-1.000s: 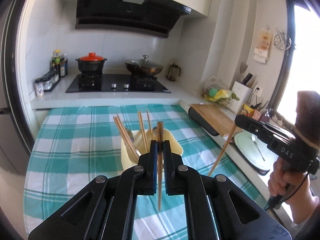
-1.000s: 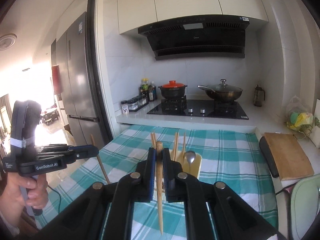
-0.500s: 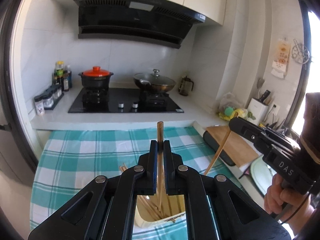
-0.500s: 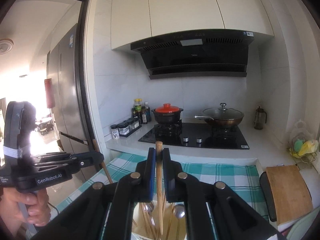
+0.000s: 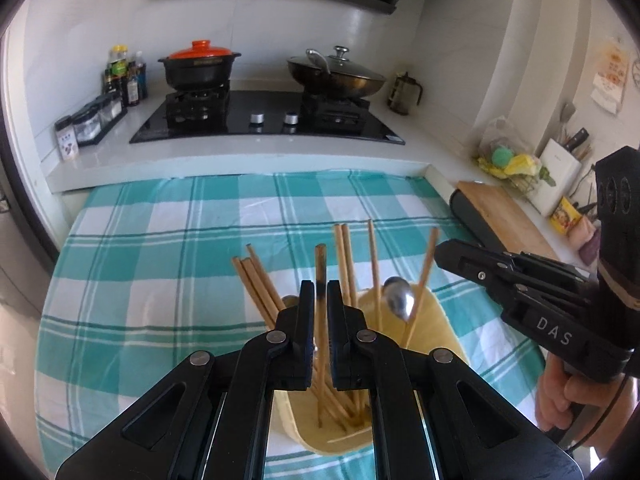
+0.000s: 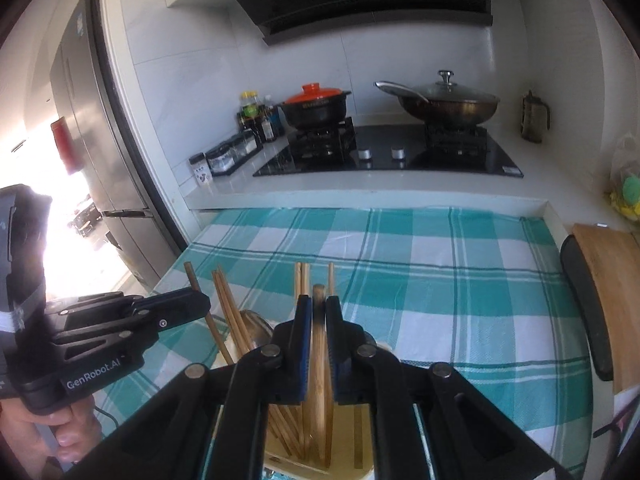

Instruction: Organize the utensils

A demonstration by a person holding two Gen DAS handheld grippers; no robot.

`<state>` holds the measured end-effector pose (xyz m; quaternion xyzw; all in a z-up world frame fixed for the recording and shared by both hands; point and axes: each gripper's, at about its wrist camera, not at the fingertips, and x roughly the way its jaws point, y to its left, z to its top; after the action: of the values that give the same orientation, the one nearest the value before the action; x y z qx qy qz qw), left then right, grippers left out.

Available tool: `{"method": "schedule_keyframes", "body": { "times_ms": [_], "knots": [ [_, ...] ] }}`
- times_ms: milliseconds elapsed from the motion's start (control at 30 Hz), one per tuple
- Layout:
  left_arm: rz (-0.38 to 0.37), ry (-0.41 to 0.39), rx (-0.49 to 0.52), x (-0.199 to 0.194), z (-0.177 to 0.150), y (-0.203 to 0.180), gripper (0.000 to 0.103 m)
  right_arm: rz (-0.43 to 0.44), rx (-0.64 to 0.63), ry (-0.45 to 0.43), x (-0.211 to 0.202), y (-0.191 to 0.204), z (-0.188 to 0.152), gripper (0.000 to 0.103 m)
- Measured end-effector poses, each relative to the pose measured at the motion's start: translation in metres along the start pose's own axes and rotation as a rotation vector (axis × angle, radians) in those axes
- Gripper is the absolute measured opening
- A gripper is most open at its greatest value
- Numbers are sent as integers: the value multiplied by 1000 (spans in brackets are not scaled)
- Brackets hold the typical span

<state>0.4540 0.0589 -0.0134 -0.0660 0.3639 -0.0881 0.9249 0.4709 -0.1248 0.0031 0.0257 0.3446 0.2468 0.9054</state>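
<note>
A yellow utensil holder (image 5: 436, 328) stands on the checked tablecloth, with several wooden chopsticks (image 5: 256, 284) and a metal spoon (image 5: 398, 300) in it. My left gripper (image 5: 320, 292) is shut on one wooden chopstick (image 5: 320, 264), held upright with its lower end inside the holder. My right gripper (image 6: 318, 308) is shut on another wooden chopstick (image 6: 319, 344), also upright and reaching down into the holder (image 6: 360, 440). Each gripper shows in the other's view, the right one (image 5: 520, 292) right of the holder, the left one (image 6: 120, 320) left of it.
A teal and white checked cloth (image 5: 160, 240) covers the table. Behind it is a white counter with a black stove (image 5: 264, 120), a red-lidded pot (image 5: 200, 64) and a wok (image 5: 336, 76). A wooden cutting board (image 5: 508, 216) lies to the right, a fridge (image 6: 100, 140) to the left.
Both grippers have come down over the holder with their chopsticks. The chopsticks' lower ends now sit inside the holder among the others.
</note>
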Motion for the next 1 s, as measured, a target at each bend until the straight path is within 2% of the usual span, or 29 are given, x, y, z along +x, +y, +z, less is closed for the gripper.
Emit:
{"method": "schedule_keyframes", "body": {
  "times_ms": [33, 67, 100, 133, 167, 267, 300, 367, 467, 533, 667, 800, 867, 1000],
  "knots": [
    [8, -4, -1, -1, -1, 1, 14, -8, 10, 8, 3, -2, 0, 19],
    [16, -11, 0, -5, -4, 2, 29, -13, 19, 2, 4, -5, -1, 27],
    [26, -22, 2, -8, -4, 4, 48, -16, 31, -17, 0, -7, -1, 44],
    [42, -38, 10, -14, -6, 4, 56, -19, 37, -38, -4, -9, -3, 52],
    [61, -57, 22, -21, -9, 4, 68, -27, 38, -54, -10, -10, -3, 52],
    [108, -108, 68, -44, -21, 0, 82, -51, 33, -87, -28, -10, -6, 52],
    [131, -125, 81, -52, -26, -3, 92, -56, 31, -98, -38, -8, -9, 55],
    [196, -166, 108, -69, -39, -11, 102, -52, 24, -127, -56, -4, -17, 61],
    [281, -210, 155, -91, -60, -26, 102, -43, -9, -163, -86, 8, -34, 65],
    [300, -218, 167, -104, -74, -36, 102, -44, -28, -184, -108, 16, -49, 70],
    [332, -230, 110, -127, -97, -44, 102, -62, -62, -210, -146, 31, -83, 77],
    [386, -236, 34, -145, -121, -46, 102, -148, -152, -225, -175, 47, -127, 85],
    [378, -230, 16, -151, -132, -47, 102, -182, -167, -220, -183, 52, -147, 87],
    [361, -173, -20, -155, -150, -46, 102, -187, -140, -179, -189, 57, -169, 92]
  ]
}}
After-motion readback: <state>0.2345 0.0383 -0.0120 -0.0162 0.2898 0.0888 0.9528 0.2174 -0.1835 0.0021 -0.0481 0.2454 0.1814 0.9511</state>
